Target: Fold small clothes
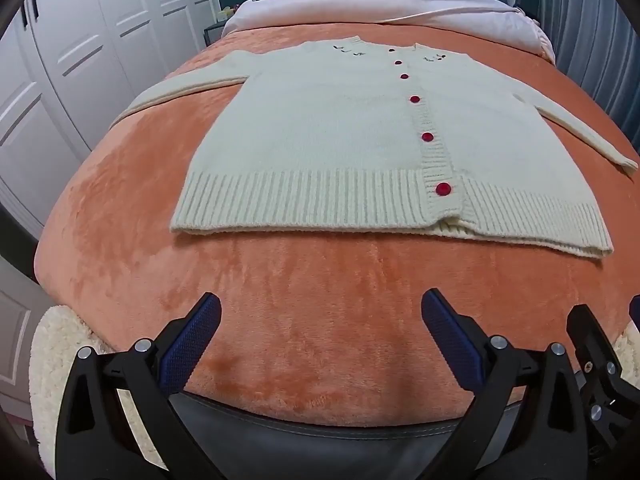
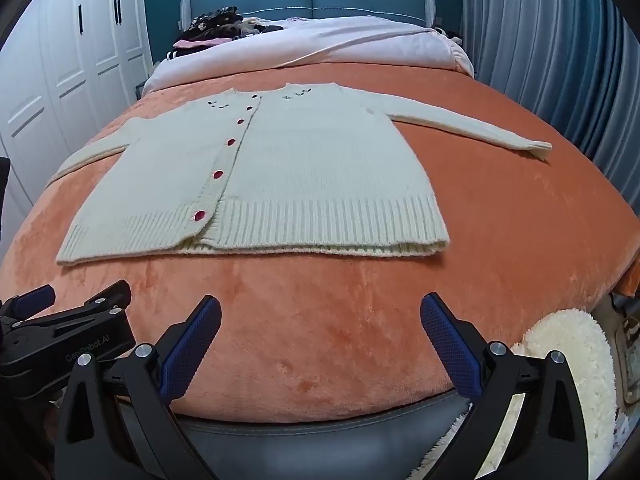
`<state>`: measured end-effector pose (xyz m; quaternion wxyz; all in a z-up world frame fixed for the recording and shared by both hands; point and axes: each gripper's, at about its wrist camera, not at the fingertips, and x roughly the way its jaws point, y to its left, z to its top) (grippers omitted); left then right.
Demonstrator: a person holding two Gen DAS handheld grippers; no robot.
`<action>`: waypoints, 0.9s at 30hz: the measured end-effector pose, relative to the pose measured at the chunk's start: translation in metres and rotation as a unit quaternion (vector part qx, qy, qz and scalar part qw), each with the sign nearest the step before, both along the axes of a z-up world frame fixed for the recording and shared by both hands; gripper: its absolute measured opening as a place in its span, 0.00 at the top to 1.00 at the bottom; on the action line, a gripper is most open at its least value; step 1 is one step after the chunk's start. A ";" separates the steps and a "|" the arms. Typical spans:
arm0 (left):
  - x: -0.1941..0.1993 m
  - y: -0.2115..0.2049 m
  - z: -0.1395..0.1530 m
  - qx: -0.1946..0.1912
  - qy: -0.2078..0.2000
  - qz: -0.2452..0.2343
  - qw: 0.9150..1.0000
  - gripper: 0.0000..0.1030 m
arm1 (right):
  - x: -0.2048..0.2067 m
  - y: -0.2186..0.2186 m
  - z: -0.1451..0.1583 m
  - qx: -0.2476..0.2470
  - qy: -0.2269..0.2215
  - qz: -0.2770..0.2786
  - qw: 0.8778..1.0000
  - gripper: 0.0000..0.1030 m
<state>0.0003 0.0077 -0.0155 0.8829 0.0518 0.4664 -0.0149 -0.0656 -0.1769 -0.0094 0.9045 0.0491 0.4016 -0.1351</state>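
The cream cardigan (image 1: 360, 136) lies flat and buttoned on the orange blanket (image 1: 280, 300) of the bed, sleeves spread, hem nearest. The left gripper (image 1: 320, 332) and right gripper (image 2: 320, 332) hover short of the hem, fingers spread wide and empty. Best to start with the left sleeve (image 1: 180, 88), pinching near the cuff and laying it across the chest, then mirror with the right sleeve (image 2: 472, 128).

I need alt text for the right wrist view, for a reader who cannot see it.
A cream cardigan with red buttons lies flat, sleeves spread, on an orange blanket covering a bed. The open right gripper hovers before its hem, holding nothing; the left gripper shows at lower left.
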 end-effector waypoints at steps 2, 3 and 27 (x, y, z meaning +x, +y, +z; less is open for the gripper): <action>0.000 0.000 -0.001 -0.001 0.001 -0.002 1.000 0.05 | 0.000 0.001 0.000 -0.002 0.001 0.002 1.000 0.05; -0.001 0.000 -0.002 0.000 0.002 -0.002 1.000 0.05 | 0.001 0.002 -0.001 -0.003 0.002 0.003 1.000 0.05; -0.002 -0.006 -0.004 0.004 0.002 -0.009 1.000 0.05 | 0.000 0.004 -0.003 -0.002 0.003 0.006 1.000 0.05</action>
